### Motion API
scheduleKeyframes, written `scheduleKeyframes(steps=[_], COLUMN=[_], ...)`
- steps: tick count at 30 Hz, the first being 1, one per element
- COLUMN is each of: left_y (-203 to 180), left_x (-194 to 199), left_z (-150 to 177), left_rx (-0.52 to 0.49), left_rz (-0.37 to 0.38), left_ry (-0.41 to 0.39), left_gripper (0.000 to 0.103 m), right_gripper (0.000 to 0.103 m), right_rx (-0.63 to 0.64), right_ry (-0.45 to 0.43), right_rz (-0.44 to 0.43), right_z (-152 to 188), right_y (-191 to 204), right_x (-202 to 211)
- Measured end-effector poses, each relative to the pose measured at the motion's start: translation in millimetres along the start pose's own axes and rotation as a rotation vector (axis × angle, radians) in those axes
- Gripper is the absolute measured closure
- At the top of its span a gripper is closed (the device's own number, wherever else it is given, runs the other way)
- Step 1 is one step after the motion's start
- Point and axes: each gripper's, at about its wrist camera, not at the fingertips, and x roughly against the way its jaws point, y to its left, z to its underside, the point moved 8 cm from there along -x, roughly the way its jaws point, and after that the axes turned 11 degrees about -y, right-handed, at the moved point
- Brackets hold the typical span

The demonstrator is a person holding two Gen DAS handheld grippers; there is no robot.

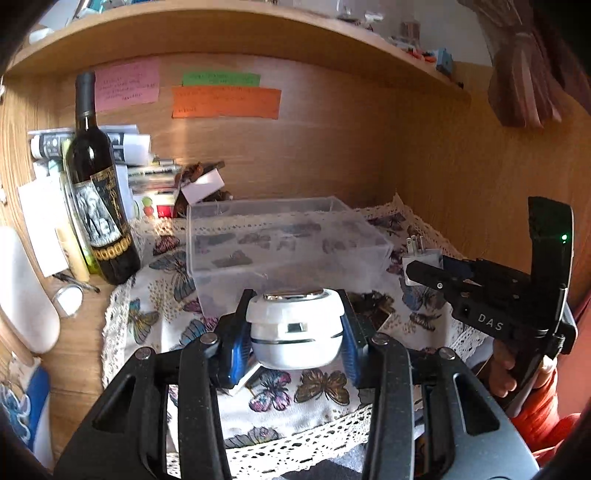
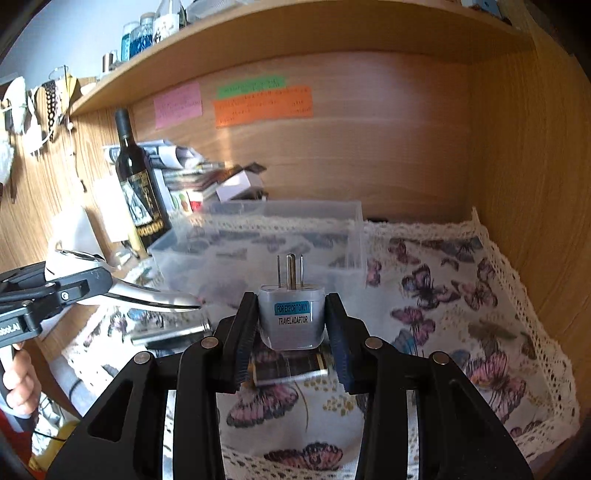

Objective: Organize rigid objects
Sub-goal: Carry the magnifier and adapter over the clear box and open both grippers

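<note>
My left gripper (image 1: 293, 325) is shut on a white round device with a chrome top (image 1: 294, 328), held above the butterfly cloth in front of the clear plastic box (image 1: 288, 243). My right gripper (image 2: 290, 321) is shut on a grey travel adaptor (image 2: 290, 319), prongs pointing up, also in front of the clear box (image 2: 258, 240). In the left wrist view the right gripper (image 1: 413, 271) shows at the right with the adaptor (image 1: 421, 254). In the right wrist view the left gripper (image 2: 85, 286) shows at the left with the white device (image 2: 147, 295). The box looks empty.
A dark wine bottle (image 1: 98, 192) stands left of the box, with papers and small boxes (image 1: 147, 173) behind it. A flat dark packet (image 2: 288, 365) and a metal cylinder (image 2: 170, 332) lie on the butterfly cloth (image 2: 461, 295). Wooden walls enclose the back and right; a shelf (image 1: 221, 22) hangs overhead.
</note>
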Motion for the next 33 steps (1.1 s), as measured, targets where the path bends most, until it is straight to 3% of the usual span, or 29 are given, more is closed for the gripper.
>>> scheduleKeyframes(steps=[10,17,25,33], left_y=[12.0,21.8,35.0,50.4], left_x=[8.2,-10.3,-55.1,-108.7], left_z=[-43.1,-60.5,-63.8,-53.6], left_rx=[-0.015,-0.025,-0.030,-0.025], left_rz=[-0.043,-0.070,-0.099,-0.117], left_ry=[-0.078,-0.096,-0.056,0.034], left_gripper=[0.062,0.062,0.062,0.062], right_gripper=[0.069,0.069,0.069,0.069], right_rx=[0.024,0.049,0.045,0.046], right_ry=[-0.061,-0.064,-0.067,0.016], right_rz=[-0.025,-0.020,-0.011,-0.005], right_z=[-34.8,-49.8,-64.4,-54.6], right_y=[9.1,9.3,0.5,-5.3], right_x=[-4.4,-18.7,-47.9,-93.0])
